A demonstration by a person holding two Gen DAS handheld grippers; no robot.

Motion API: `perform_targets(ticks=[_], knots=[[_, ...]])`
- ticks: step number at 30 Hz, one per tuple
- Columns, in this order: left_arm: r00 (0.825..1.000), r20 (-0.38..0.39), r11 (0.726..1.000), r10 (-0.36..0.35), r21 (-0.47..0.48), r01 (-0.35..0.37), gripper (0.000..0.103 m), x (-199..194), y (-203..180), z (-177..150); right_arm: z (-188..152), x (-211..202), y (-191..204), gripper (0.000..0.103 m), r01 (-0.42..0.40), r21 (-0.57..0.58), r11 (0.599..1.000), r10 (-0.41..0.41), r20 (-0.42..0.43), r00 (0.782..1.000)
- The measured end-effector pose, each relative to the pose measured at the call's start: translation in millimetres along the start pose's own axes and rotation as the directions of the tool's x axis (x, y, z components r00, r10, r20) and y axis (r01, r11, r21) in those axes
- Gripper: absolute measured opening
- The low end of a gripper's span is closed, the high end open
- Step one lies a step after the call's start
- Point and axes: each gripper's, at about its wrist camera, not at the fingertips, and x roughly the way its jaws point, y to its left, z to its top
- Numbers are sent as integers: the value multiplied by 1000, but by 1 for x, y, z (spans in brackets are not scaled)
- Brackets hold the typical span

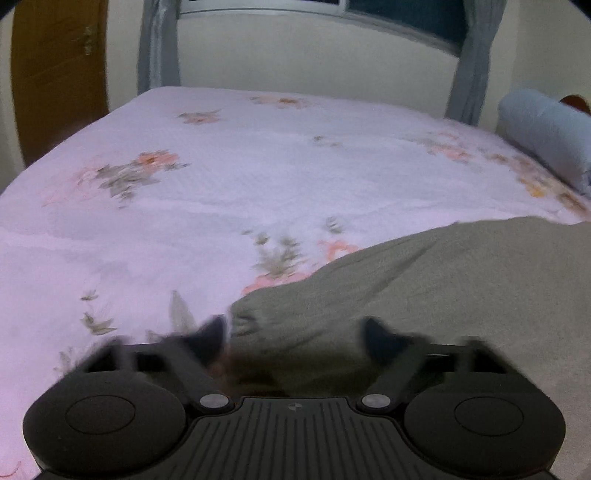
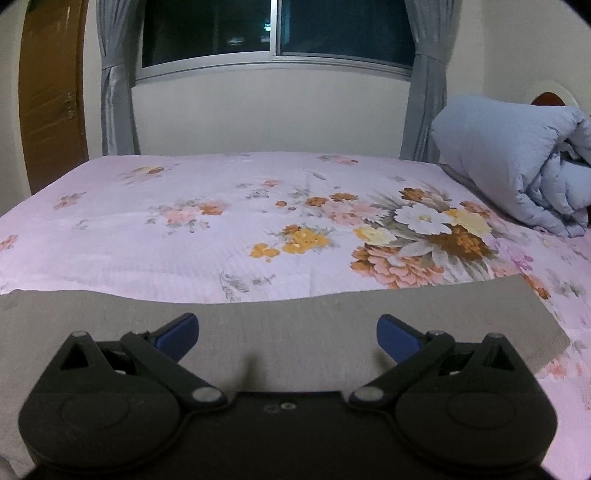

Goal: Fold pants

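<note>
Grey-green pants point(image 1: 443, 280) lie flat on the pink flowered bed sheet point(image 1: 221, 177), filling the lower right of the left wrist view. Their gathered elastic end point(image 1: 247, 321) lies between the blurred dark fingers of my left gripper point(image 1: 293, 332). The jaws stand apart over the cloth and I see no pinch. In the right wrist view the pants point(image 2: 295, 310) form a flat band across the near edge of the bed. My right gripper point(image 2: 288, 332) hovers over them, its blue pads point(image 2: 181, 332) wide apart with nothing held.
A rolled light-blue duvet point(image 2: 509, 155) sits at the right end of the bed, also the duvet point(image 1: 546, 136) in the left view. Beyond the bed are a wall, a window point(image 2: 273, 29) with grey curtains point(image 2: 114, 92), and a wooden door point(image 2: 48, 103) at left.
</note>
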Motion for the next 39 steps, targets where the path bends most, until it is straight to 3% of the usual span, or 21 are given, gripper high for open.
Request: perform_targets(ticks=[2, 8, 11, 16, 23, 30, 35, 39], knots=[[1000, -9, 1000, 1, 16, -1, 42, -4, -8, 3, -1, 5, -2, 97, 2, 0, 1000, -2, -13, 1000], [998, 46, 998, 33, 56, -35, 9, -33, -21, 8, 0, 8, -3, 97, -38, -1, 999, 38, -31, 999], [995, 99, 1000, -4, -2, 4, 9, -52, -11, 11, 6, 13, -1, 97, -102, -41, 994, 99, -53, 994], [992, 126, 999, -32, -6, 33, 9, -68, -10, 14, 17, 30, 11, 97, -192, -181, 965, 177, -97, 979], [989, 135, 998, -58, -3, 59, 9, -84, -6, 14, 25, 75, 28, 77, -291, -272, 917, 246, -188, 951], [992, 112, 998, -53, 25, 51, 9, -85, -9, 16, 22, 104, 49, 75, -349, -376, 858, 275, -237, 932], [994, 99, 999, -41, 26, 39, 9, -82, -11, 18, 28, 127, 52, 78, -405, -396, 824, 295, -310, 904], [994, 98, 999, -47, 11, 46, 9, -82, -10, 16, 35, 143, 50, 78, -476, -349, 807, 329, -405, 853]])
